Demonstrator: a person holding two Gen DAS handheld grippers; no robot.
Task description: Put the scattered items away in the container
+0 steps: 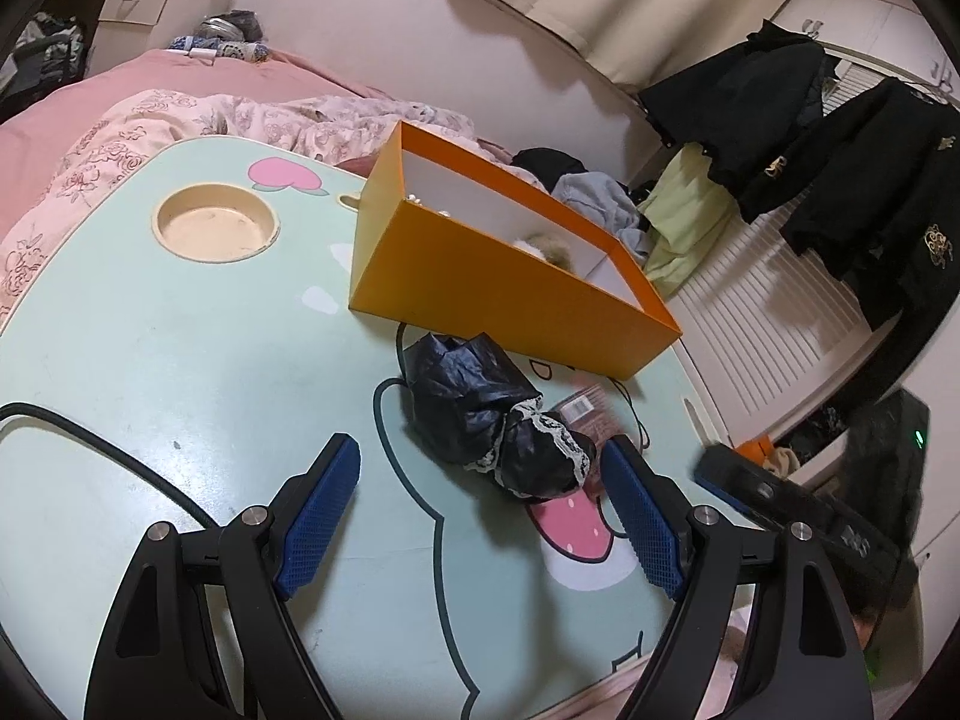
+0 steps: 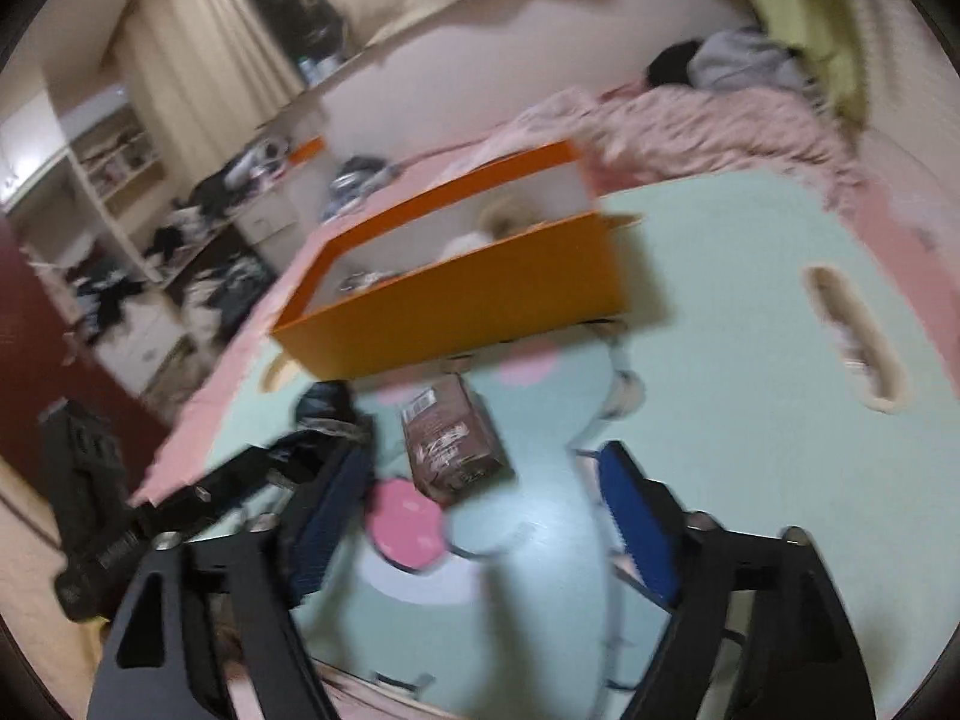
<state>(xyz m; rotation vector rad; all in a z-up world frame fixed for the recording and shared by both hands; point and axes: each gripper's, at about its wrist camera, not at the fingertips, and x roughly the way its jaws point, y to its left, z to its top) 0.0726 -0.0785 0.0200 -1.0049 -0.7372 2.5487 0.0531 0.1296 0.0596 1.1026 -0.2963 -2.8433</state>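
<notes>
An orange box [image 1: 480,276] with a white inside stands open on the pale green cartoon table [image 1: 180,360]; a few small items lie in it. A black bundle with white lace trim [image 1: 492,420] lies on the table just ahead of my open left gripper [image 1: 480,468], closer to its right finger. A small brown packet [image 2: 450,438] lies on the table ahead of my open, empty right gripper [image 2: 480,480], below the orange box [image 2: 468,300]. The packet also shows blurred in the left wrist view [image 1: 591,411]. The right gripper's finger shows at the right in the left wrist view [image 1: 768,492].
A round cup recess [image 1: 216,225] sits in the table at far left, a slot handle [image 2: 852,336] at its right. A black cable [image 1: 90,438] crosses the table's left. Pink bedding [image 1: 150,120] lies behind the table. Dark clothes [image 1: 810,120] hang at right.
</notes>
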